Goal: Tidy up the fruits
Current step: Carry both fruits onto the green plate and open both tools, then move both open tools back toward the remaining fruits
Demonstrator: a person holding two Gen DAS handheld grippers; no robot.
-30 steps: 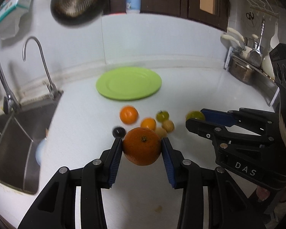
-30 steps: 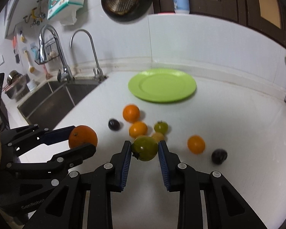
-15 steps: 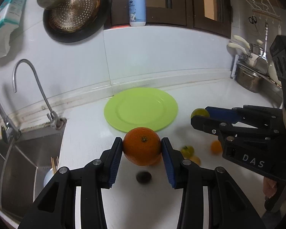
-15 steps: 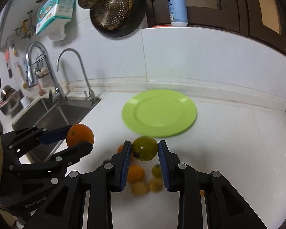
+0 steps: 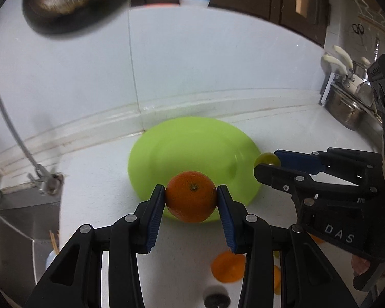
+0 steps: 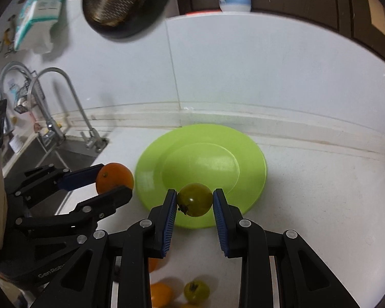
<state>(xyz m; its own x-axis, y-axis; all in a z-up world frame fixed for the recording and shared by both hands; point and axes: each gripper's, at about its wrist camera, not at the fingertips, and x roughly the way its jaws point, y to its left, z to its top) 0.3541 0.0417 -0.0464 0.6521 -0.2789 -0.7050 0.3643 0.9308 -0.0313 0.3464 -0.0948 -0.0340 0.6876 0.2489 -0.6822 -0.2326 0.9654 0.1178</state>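
My left gripper (image 5: 191, 197) is shut on a large orange (image 5: 191, 196) and holds it over the near rim of the green plate (image 5: 192, 146). My right gripper (image 6: 194, 200) is shut on a green tomato (image 6: 194, 199), also over the plate's (image 6: 205, 159) near rim. Each gripper shows in the other's view: the right gripper (image 5: 265, 163) with the tomato at the plate's right edge, the left gripper (image 6: 114, 178) with the orange at its left edge. The plate holds no fruit.
Small fruits lie on the white counter behind the grippers: oranges (image 5: 228, 267), a dark plum (image 5: 217, 300), a green tomato (image 6: 196, 291), an orange (image 6: 160, 294). A sink (image 6: 48, 154) with faucets (image 6: 71, 97) is left. Pots (image 5: 346, 107) stand at the right. The wall is close behind the plate.
Both grippers have moved forward with their fruits, from above the fruit pile to the near rim of the green plate. The loose fruits now lie behind the fingertips.
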